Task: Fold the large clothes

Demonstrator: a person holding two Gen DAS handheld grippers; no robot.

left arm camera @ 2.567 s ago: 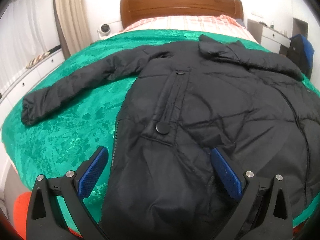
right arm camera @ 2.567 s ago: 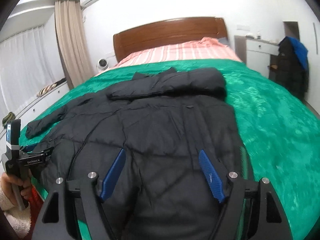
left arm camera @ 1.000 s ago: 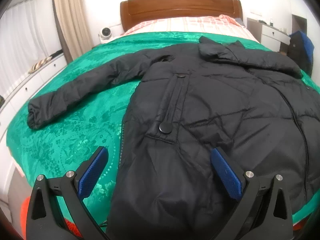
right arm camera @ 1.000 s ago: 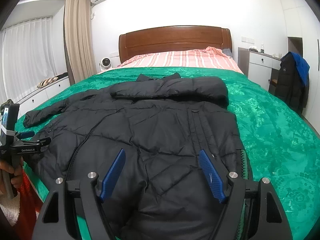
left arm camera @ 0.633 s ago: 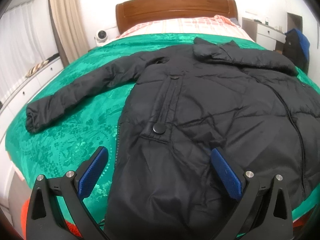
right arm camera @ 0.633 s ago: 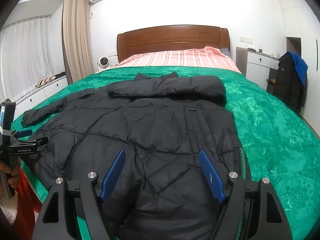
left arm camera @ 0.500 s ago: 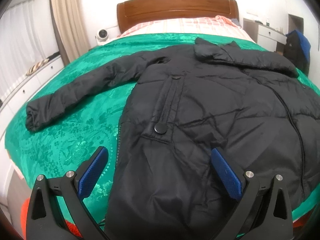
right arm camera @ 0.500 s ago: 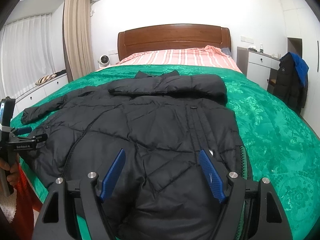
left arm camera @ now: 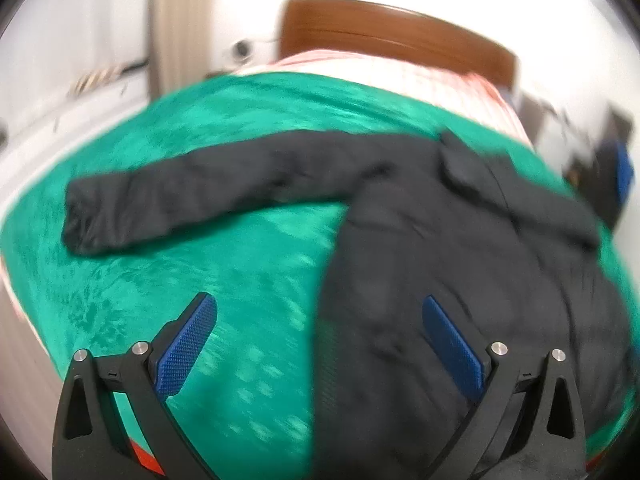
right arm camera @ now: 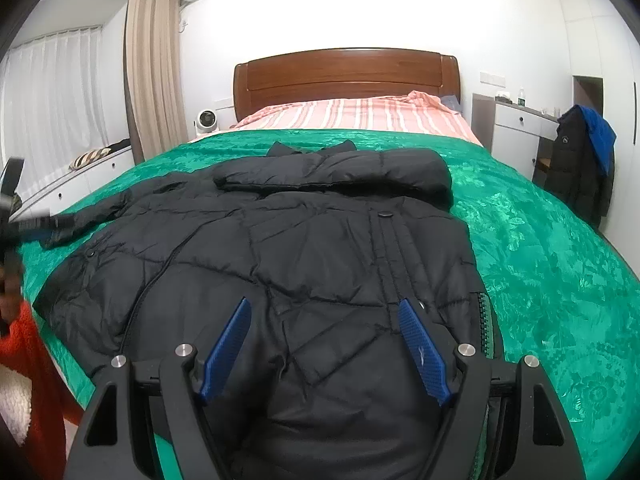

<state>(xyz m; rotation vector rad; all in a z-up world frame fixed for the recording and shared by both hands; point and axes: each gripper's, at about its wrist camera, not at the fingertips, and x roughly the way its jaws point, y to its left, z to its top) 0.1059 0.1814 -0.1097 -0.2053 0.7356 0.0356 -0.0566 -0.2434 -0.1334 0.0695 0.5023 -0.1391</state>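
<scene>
Your left gripper (left arm camera: 316,340), jaws apart and empty, has just swung left toward the outstretched sleeve (left arm camera: 192,200) of the black coat (right arm camera: 304,264) lying flat on the green bedspread (right arm camera: 560,264), while your right gripper (right arm camera: 324,344) hovers spread over the hem, so the sleeve fold looks next.

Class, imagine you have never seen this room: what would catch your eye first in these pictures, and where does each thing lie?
First, the big black padded coat spread front-up across the bright green bedspread, one sleeve stretched out sideways, the other folded across its chest. Next, two open grippers: the right gripper over the coat's hem, the left gripper at the coat's side edge. Behind stands a wooden headboard.
</scene>
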